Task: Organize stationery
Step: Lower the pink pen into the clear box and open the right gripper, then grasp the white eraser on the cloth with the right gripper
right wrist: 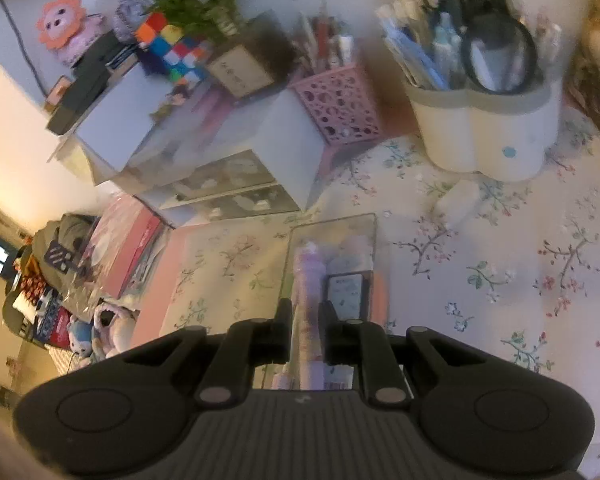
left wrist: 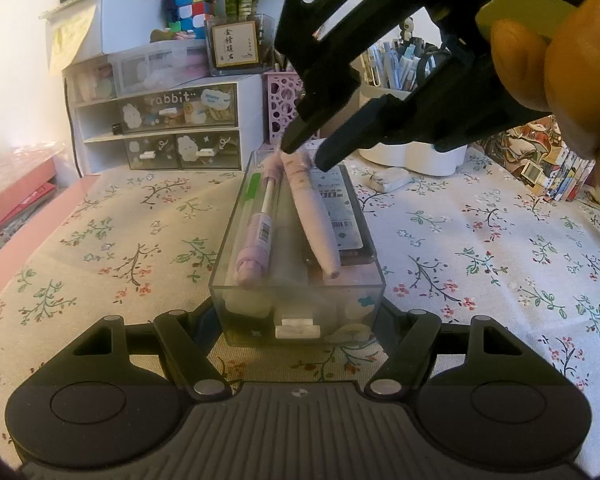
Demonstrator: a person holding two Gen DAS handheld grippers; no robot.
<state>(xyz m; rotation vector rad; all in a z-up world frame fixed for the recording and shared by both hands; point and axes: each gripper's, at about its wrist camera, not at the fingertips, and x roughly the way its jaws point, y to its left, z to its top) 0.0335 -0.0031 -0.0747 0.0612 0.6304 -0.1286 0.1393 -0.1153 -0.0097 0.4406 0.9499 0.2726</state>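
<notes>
Left gripper [left wrist: 298,312] clamps clear box [left wrist: 296,300]; right gripper [left wrist: 306,154] pinches pink pen [left wrist: 312,216] at 12 o'clock; bare counter [left wrist: 480,248] at 3; right view blurred.

The bench [left wrist: 480,248] wears a flowered cloth. Directly on it sit a clear tray [left wrist: 296,308], a white eraser [left wrist: 389,179], a white pen pot [left wrist: 414,158], a pink holder [left wrist: 278,108], a drawer unit [left wrist: 160,132] and books [left wrist: 556,168].
</notes>
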